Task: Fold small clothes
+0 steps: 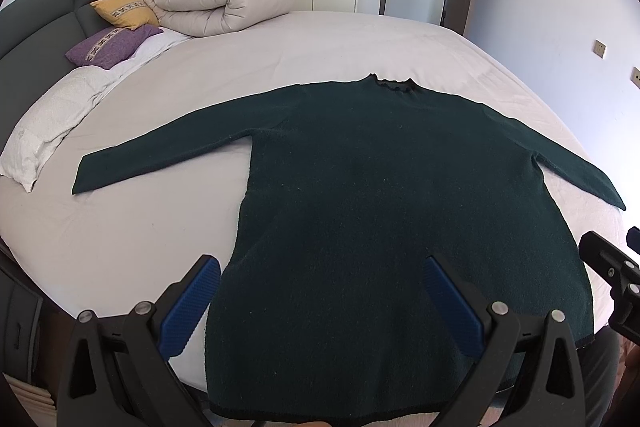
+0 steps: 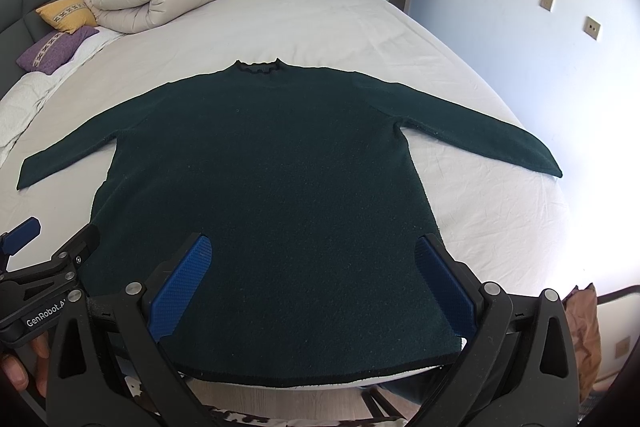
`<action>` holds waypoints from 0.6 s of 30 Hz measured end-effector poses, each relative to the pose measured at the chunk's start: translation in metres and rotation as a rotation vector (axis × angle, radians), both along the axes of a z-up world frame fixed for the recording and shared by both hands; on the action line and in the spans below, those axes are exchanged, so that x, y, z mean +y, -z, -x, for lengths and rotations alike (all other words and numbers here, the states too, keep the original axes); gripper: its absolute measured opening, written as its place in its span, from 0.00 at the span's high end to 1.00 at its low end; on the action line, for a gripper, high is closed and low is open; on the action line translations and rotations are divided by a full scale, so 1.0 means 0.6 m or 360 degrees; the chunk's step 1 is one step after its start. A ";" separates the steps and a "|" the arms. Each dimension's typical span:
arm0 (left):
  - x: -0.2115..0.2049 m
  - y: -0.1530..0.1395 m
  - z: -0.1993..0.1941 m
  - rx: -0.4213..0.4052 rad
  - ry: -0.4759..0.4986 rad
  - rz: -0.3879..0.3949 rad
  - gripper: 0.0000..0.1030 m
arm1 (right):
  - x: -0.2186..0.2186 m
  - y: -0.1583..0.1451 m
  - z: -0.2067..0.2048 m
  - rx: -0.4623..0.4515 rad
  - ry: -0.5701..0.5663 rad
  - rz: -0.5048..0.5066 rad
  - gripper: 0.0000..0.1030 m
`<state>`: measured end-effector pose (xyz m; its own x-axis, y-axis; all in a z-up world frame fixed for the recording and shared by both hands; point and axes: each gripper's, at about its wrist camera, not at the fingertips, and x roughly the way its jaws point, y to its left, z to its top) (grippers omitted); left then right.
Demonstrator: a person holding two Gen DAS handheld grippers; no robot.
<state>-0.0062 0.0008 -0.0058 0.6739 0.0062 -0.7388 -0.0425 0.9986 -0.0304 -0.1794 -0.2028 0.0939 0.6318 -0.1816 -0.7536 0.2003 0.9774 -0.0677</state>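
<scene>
A: Starting out — the dark green knitted long-sleeved sweater (image 1: 360, 195) lies flat on the white-sheeted bed (image 1: 304, 43), unfolded.

B: Left gripper (image 1: 320, 301) and right gripper (image 2: 312, 287) hover at the hem, jaws spread, empty — probably a sleeve comes next.

Fuzzy matt knit on the dark green sweater (image 2: 264, 163), slightly crinkled white cotton-looking bedsheet (image 2: 320, 27), puffy smooth quilt (image 1: 220, 3), ribbed blue rubbery pads (image 2: 180, 287), matt black plastic with shiny metal pins.
</scene>
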 end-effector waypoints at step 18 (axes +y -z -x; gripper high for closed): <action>0.000 0.005 0.003 0.0006 0.0007 0.0009 0.00 | -0.003 0.000 0.001 -0.0005 0.0000 -0.0010 0.00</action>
<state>-0.0082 0.0008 -0.0087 0.6710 -0.0012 -0.7415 -0.0380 0.9986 -0.0360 -0.1799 -0.2048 0.0936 0.6340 -0.1766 -0.7529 0.2003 0.9778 -0.0607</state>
